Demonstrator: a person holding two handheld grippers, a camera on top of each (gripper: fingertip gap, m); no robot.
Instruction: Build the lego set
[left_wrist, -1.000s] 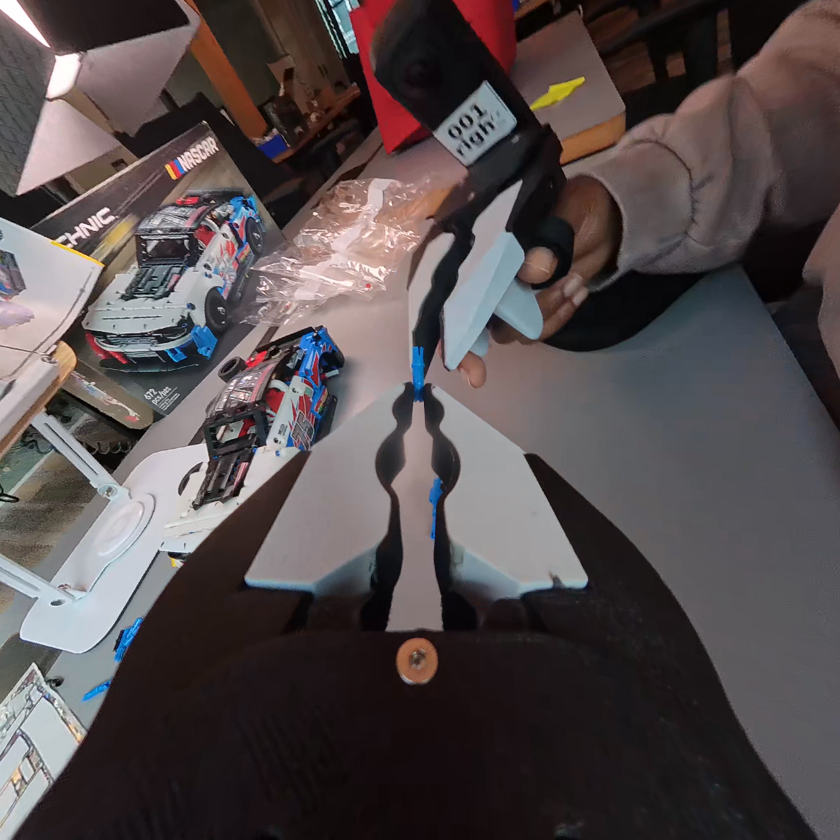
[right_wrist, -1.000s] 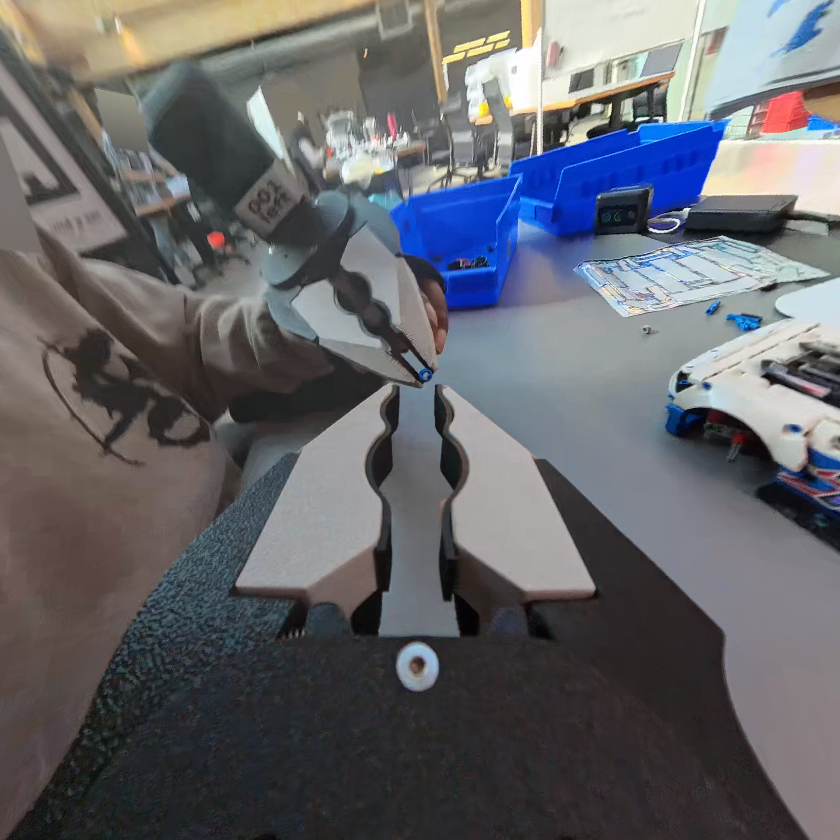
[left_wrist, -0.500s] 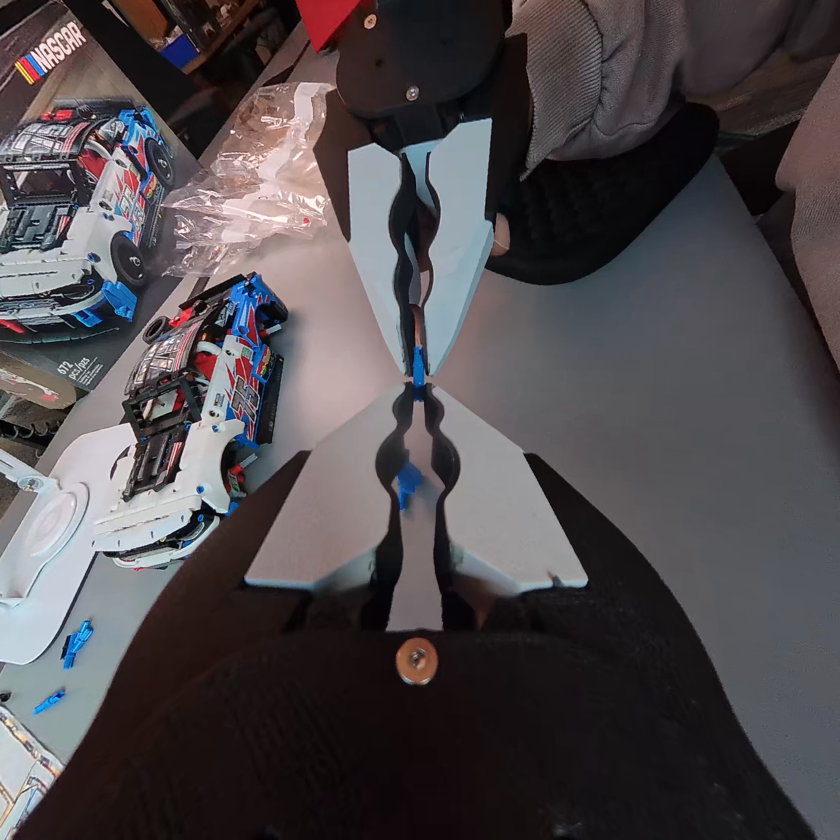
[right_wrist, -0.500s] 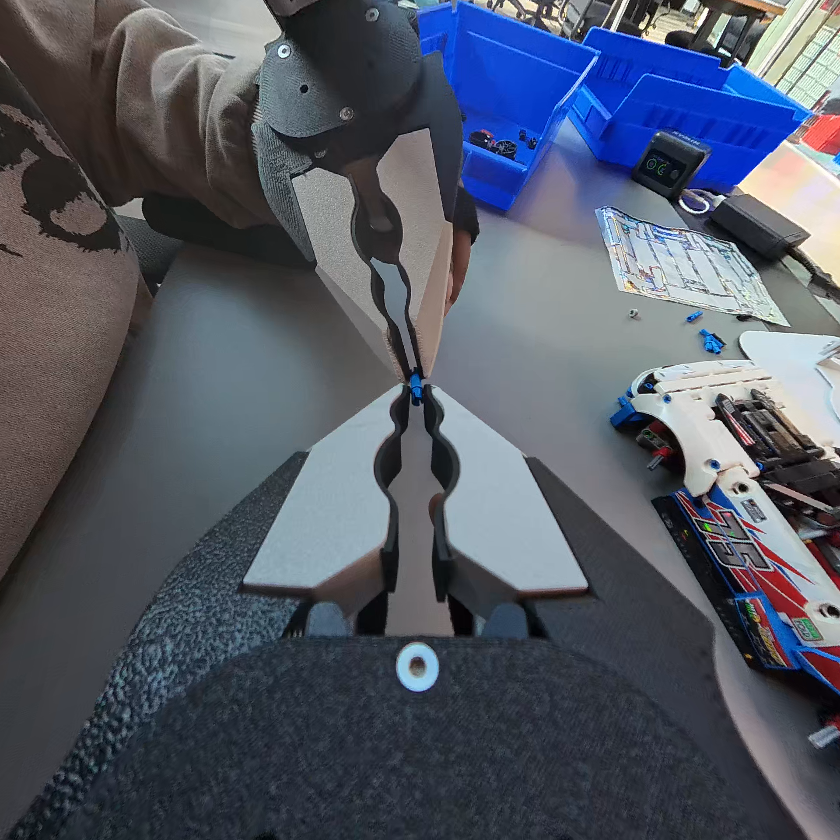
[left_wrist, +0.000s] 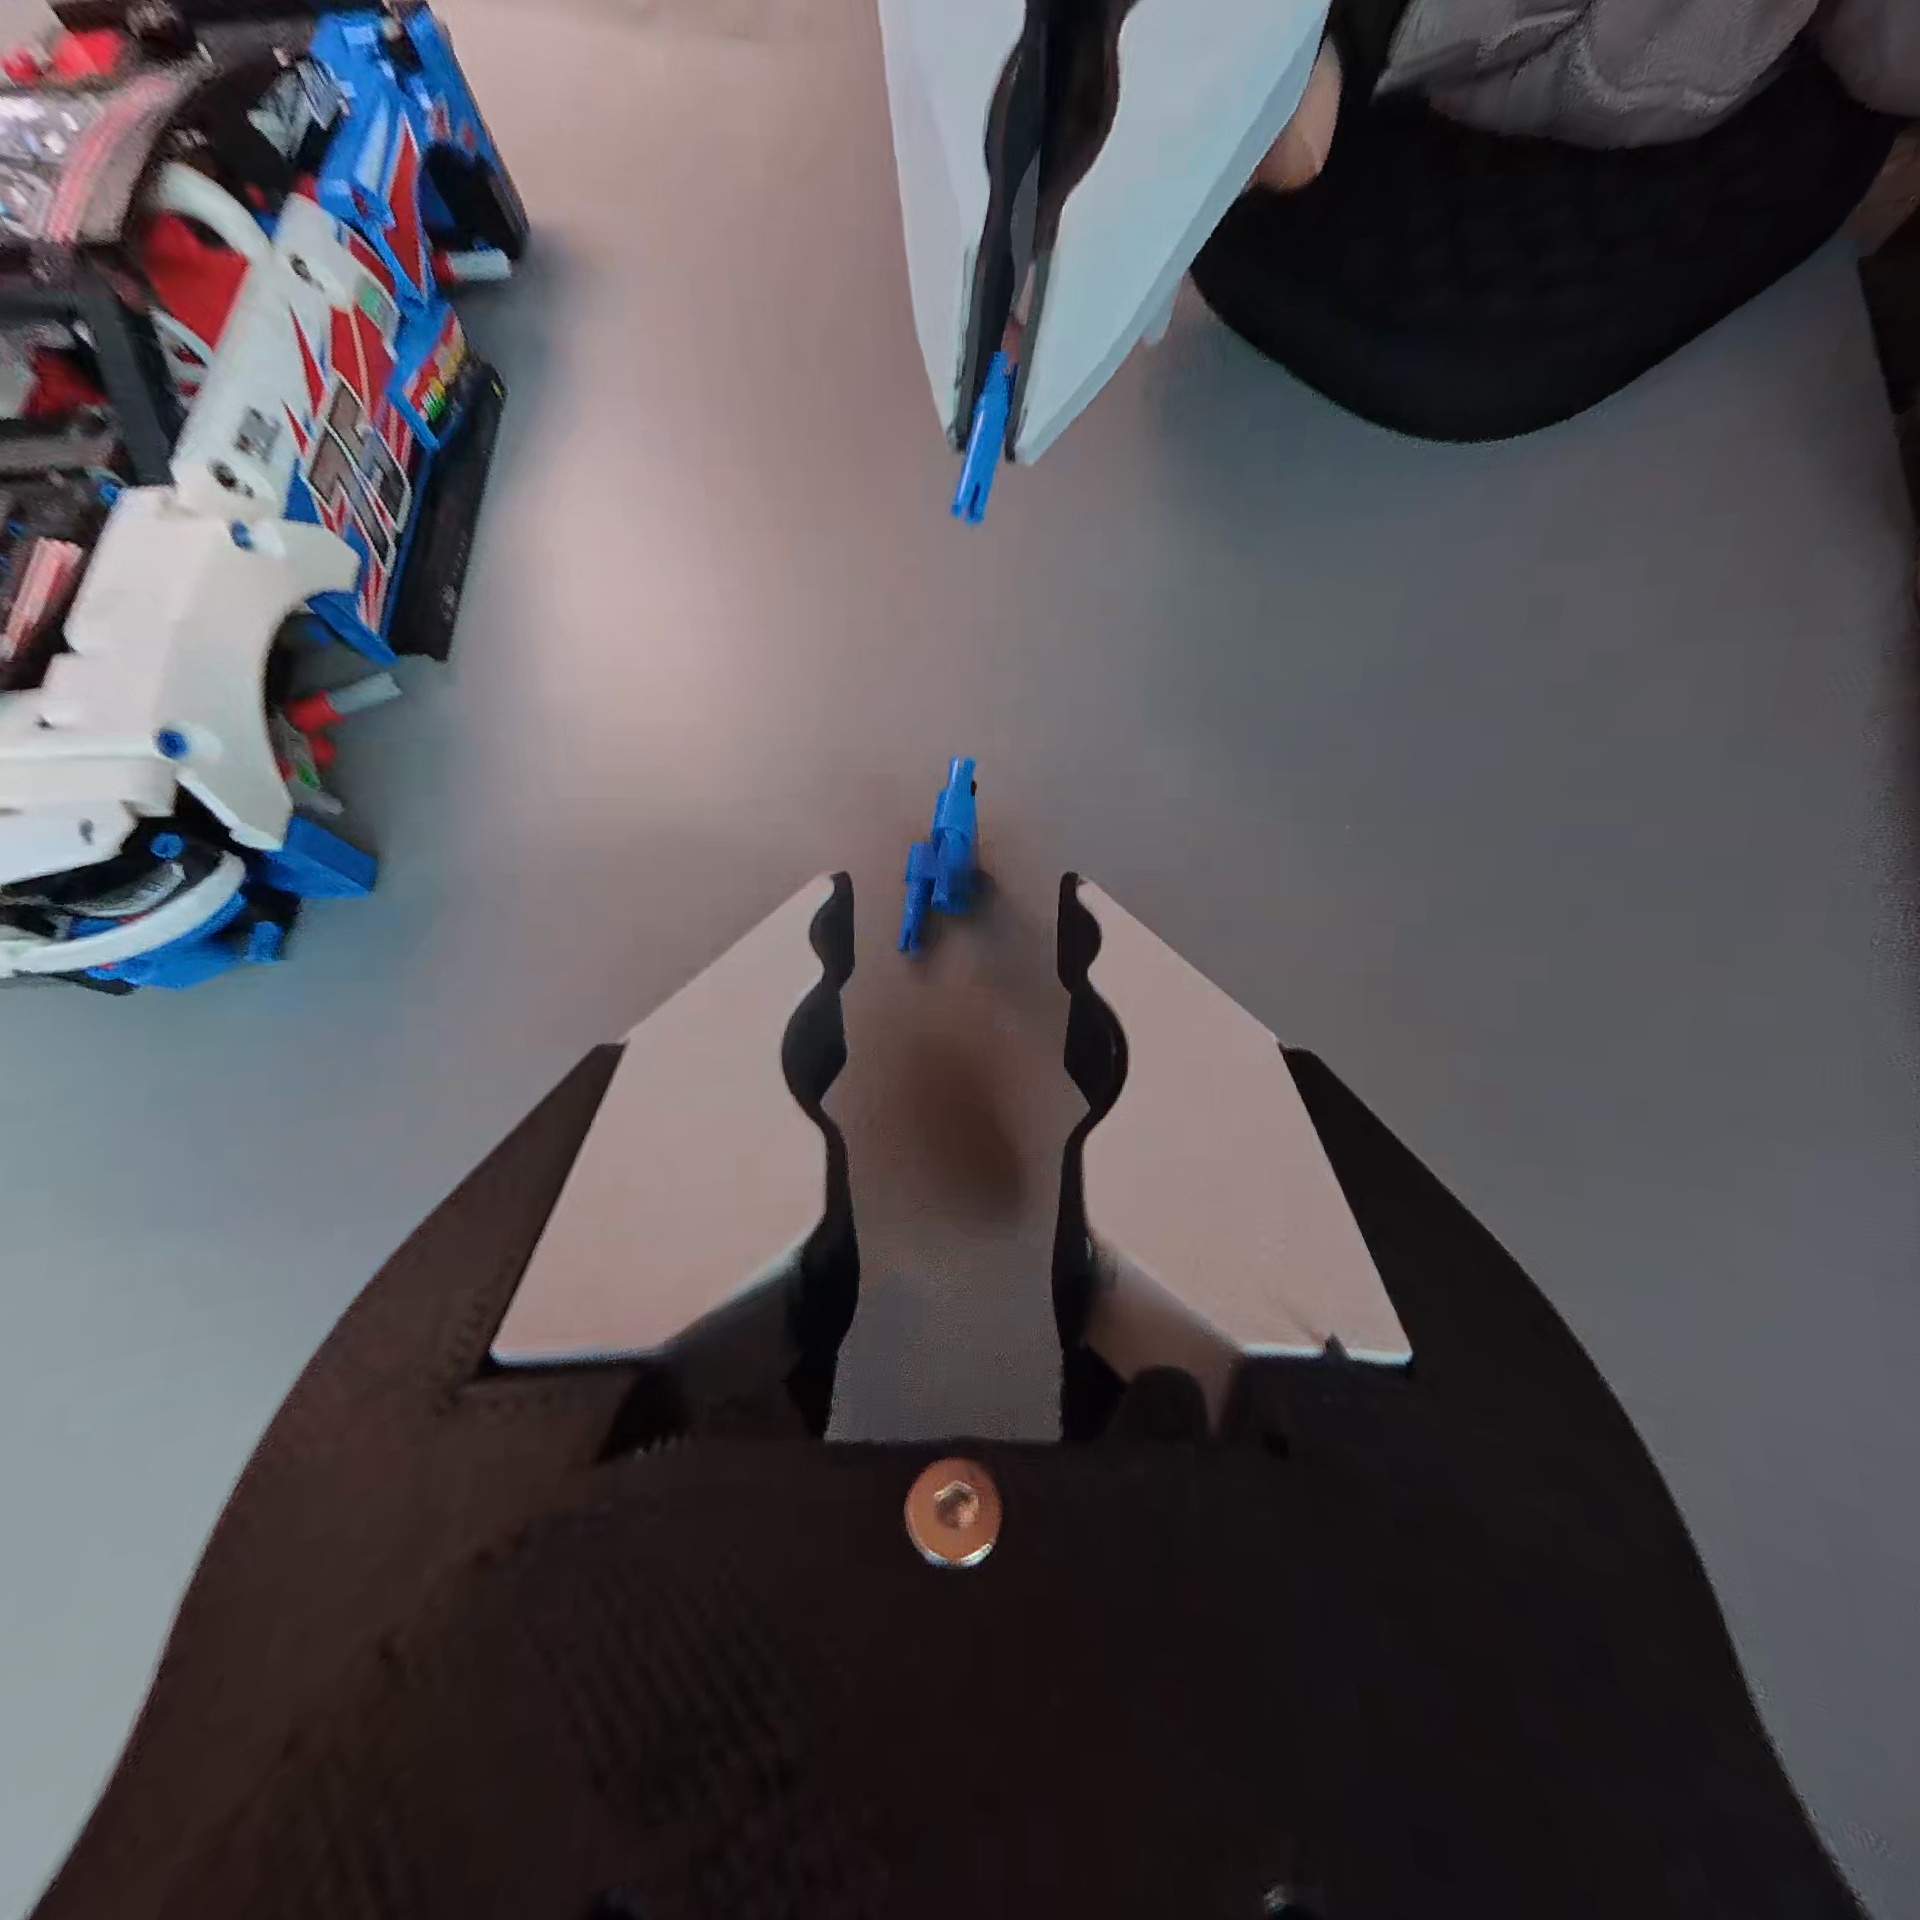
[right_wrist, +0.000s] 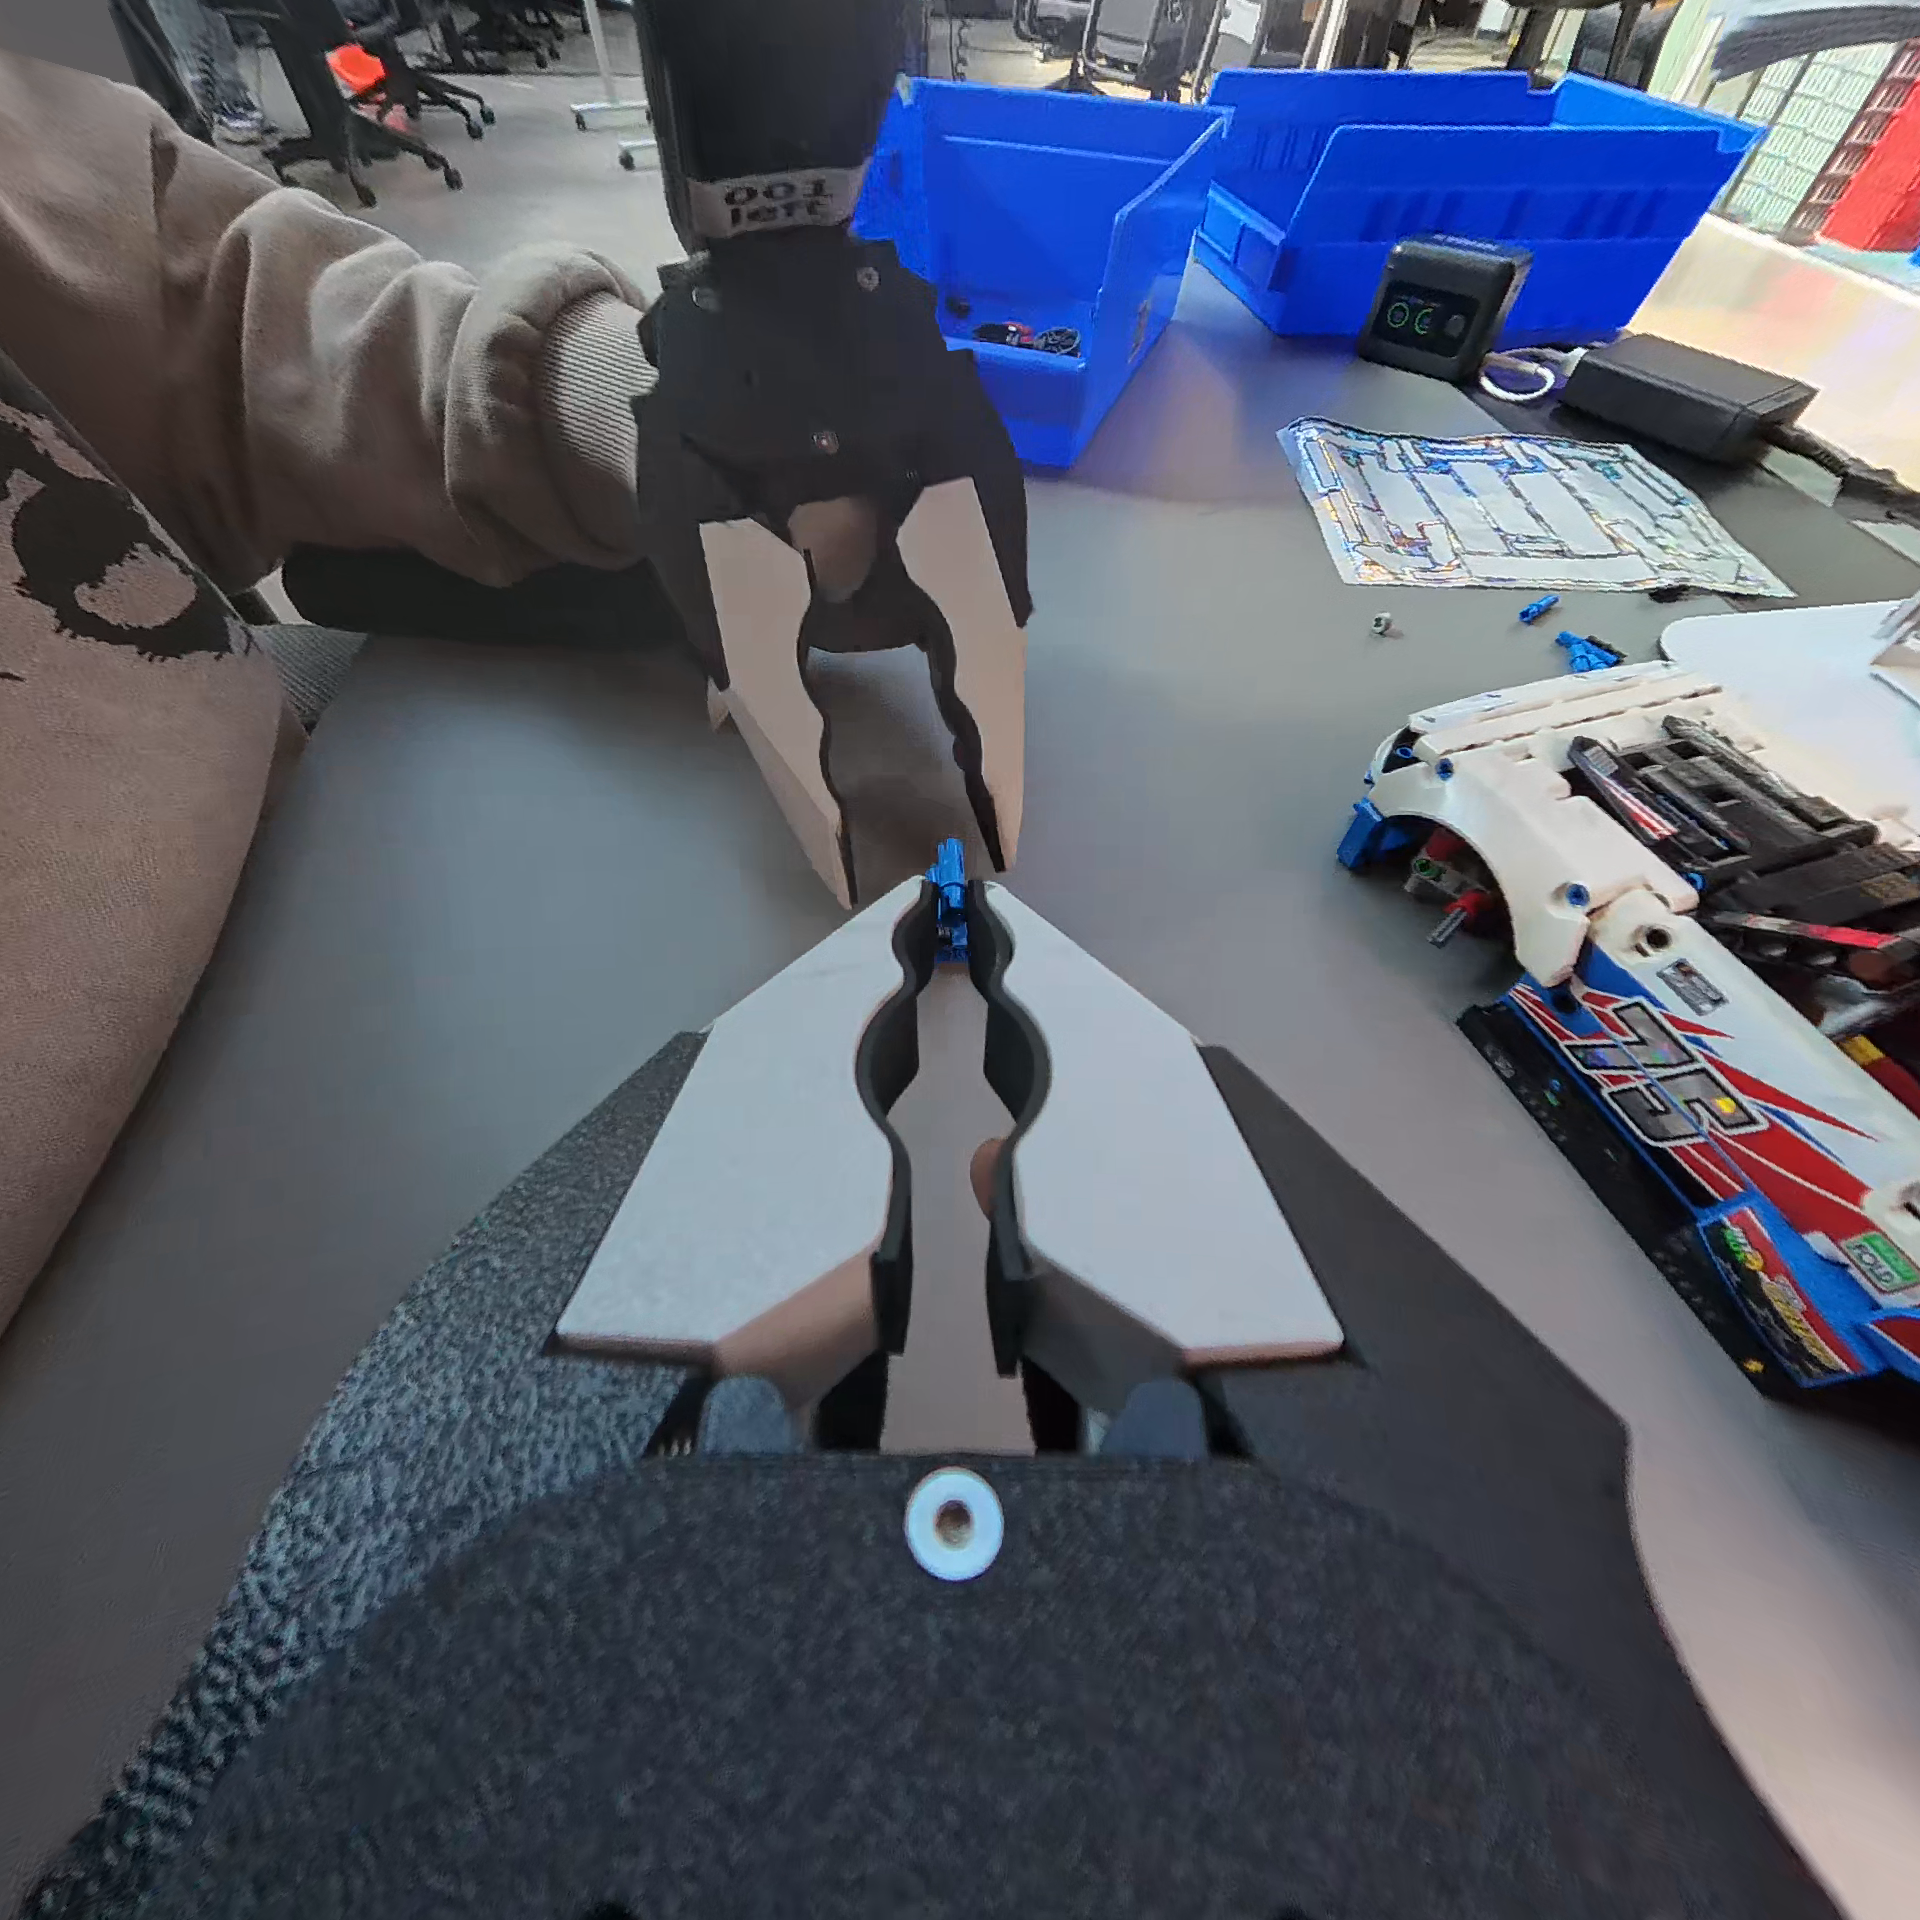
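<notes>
My right gripper (right_wrist: 951, 891) is shut on a small blue Lego pin (right_wrist: 949, 864) just above the grey table. In the left wrist view it (left_wrist: 985, 442) comes in from the top, and the pin (left_wrist: 975, 486) sticks out below its tips. My left gripper (left_wrist: 956, 883) is open and empty. It faces the right one tip to tip and also shows in the right wrist view (right_wrist: 920, 868). A second small blue piece (left_wrist: 940, 852) lies on the table just ahead of the left fingertips. The partly built white, blue and red Lego car (left_wrist: 260, 520) (right_wrist: 1662, 935) stands to one side.
Two blue bins (right_wrist: 1039, 260) (right_wrist: 1455, 187), a small black device (right_wrist: 1439, 312) and a power brick (right_wrist: 1683, 400) stand at the back. A printed instruction sheet (right_wrist: 1507, 509) lies on the table, with loose blue pins (right_wrist: 1584, 649) close by. The person's sleeved arms are close by. Some 7 centimeters of space lies between my two pairs of fingers.
My left gripper has opened and let go of the blue pin, which the right gripper now holds. The two grippers have drawn apart. Both views now point lower, closer to the table.
</notes>
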